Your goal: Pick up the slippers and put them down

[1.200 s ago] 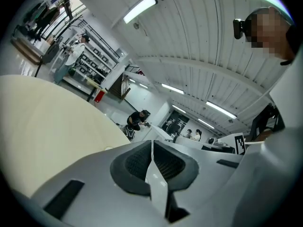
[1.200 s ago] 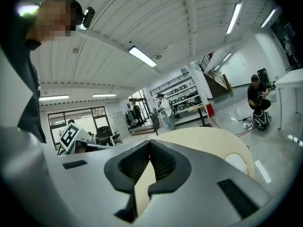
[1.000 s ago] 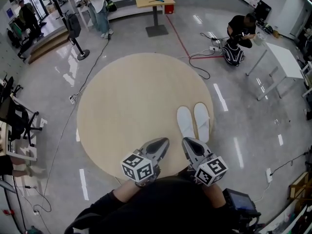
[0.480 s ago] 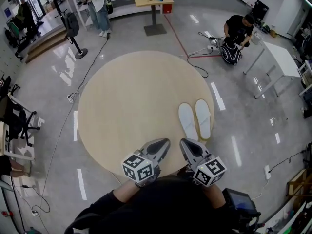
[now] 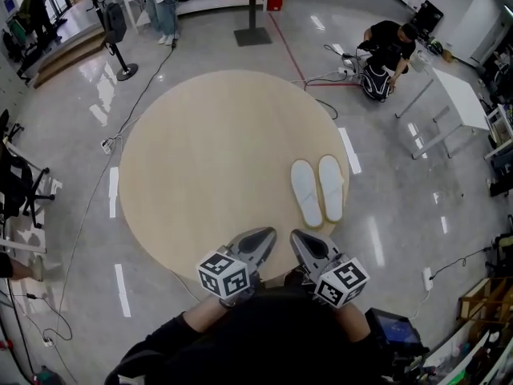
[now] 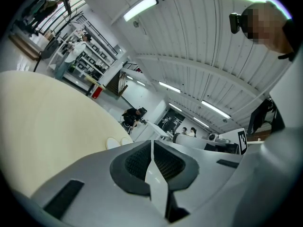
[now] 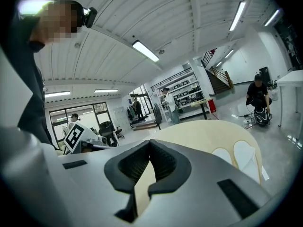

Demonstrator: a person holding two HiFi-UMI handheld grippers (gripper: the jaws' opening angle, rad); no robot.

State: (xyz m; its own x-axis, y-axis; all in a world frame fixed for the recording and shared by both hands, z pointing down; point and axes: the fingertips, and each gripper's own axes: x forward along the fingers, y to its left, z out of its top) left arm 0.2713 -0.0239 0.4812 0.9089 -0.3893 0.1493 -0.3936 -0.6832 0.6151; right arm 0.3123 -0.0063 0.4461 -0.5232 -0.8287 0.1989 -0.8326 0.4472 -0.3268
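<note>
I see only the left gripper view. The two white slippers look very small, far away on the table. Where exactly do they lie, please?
Observer: The head view shows the slippers side by side, close to the right rim of the round table.
Operator: Thank you. Are the jaws of the right gripper open and ready for them?
Observer: No. In the right gripper view the right gripper has its jaws shut, with nothing between them.
</note>
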